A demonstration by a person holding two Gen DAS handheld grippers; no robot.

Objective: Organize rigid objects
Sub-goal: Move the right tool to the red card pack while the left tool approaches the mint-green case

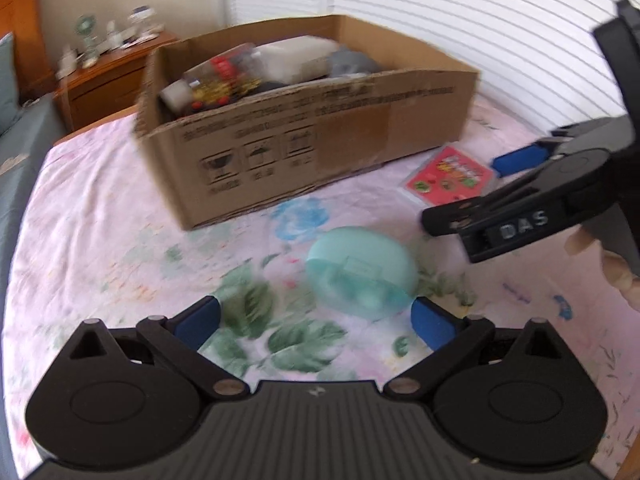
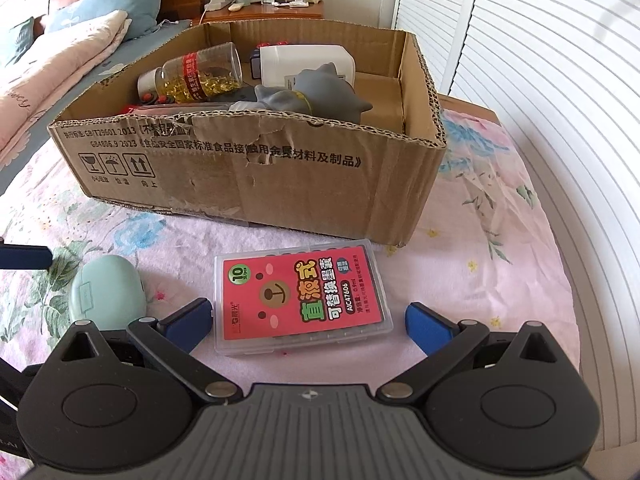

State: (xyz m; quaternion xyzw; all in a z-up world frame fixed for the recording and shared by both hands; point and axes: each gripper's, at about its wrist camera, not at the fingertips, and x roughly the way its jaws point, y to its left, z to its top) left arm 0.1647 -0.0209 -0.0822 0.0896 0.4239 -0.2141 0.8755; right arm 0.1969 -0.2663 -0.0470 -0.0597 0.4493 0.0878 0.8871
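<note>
A mint-green oval case [image 1: 362, 270] lies on the floral bedsheet, just ahead of my open left gripper [image 1: 316, 322], nearer its right finger. It also shows in the right wrist view [image 2: 108, 292]. A clear plastic box with a red label [image 2: 300, 298] lies flat between the fingers of my open right gripper [image 2: 308, 318]; it shows in the left wrist view too [image 1: 450, 176]. The right gripper [image 1: 520, 196] is seen from the left wrist at right. The cardboard box [image 2: 256, 184] behind holds a capsule bottle [image 2: 196, 74], a grey toy [image 2: 316, 92] and a white block [image 2: 304, 62].
The bed's sheet [image 2: 480, 240] ends at white louvred doors [image 2: 560, 80] on the right. A wooden nightstand [image 2: 260, 10] with a small fan and chargers stands behind the box. Pillows and a folded quilt [image 2: 60, 60] lie at the left.
</note>
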